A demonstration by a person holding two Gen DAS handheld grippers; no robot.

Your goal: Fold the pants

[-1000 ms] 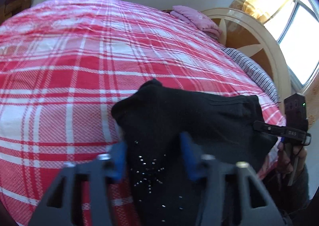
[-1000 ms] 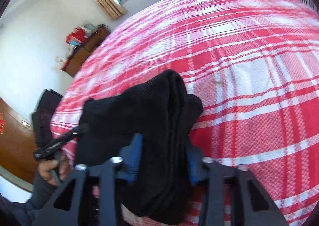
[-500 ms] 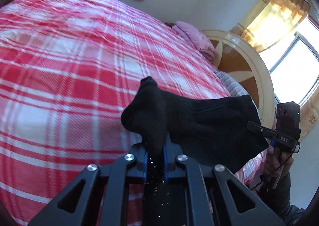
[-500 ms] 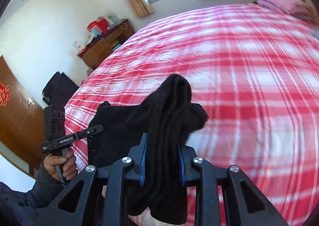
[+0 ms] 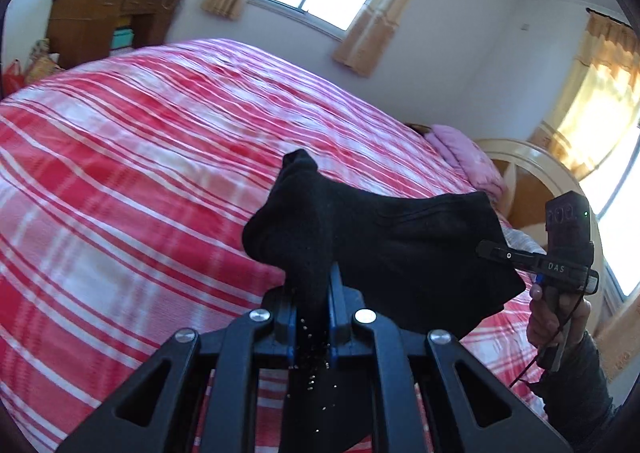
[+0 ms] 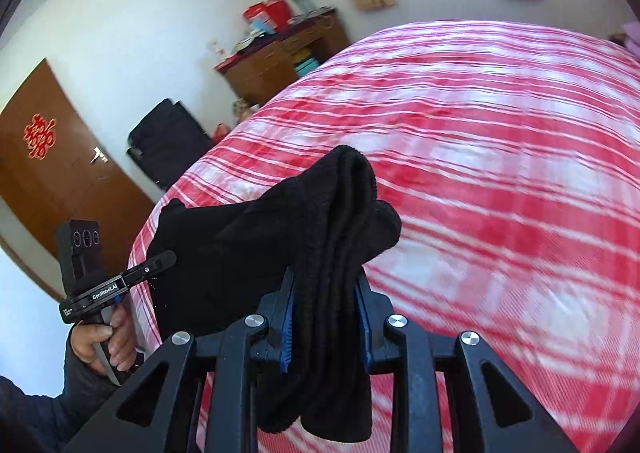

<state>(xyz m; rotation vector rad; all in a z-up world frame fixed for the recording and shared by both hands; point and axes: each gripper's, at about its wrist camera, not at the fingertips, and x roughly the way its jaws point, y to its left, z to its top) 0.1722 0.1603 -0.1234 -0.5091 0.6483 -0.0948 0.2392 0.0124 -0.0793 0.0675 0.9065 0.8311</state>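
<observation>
The black pants (image 5: 400, 245) hang as a bunched band between both grippers, lifted above the red and white plaid bed cover (image 5: 140, 173). My left gripper (image 5: 314, 293) is shut on one gathered end, where small shiny studs dot the fabric. My right gripper (image 6: 324, 285) is shut on a thick folded bunch of the pants (image 6: 224, 253), which droops below its fingers. Each view shows the other gripper from the side: the right gripper (image 5: 492, 251) at the cloth's right edge, the left gripper (image 6: 168, 259) at its left edge. The fabric hides the pads.
The bed (image 6: 500, 173) fills most of both views. A pink pillow (image 5: 468, 161) lies by the rounded headboard (image 5: 532, 189). A wooden dresser (image 6: 280, 61), a black bag (image 6: 168, 141) and a brown door (image 6: 52, 173) stand beyond it. A person's hand (image 6: 104, 345) holds the left gripper.
Both grippers went from open around the pants to shut on them. They then lifted the cloth off the bed and swung it sideways, and both views now tilt up toward the walls.
</observation>
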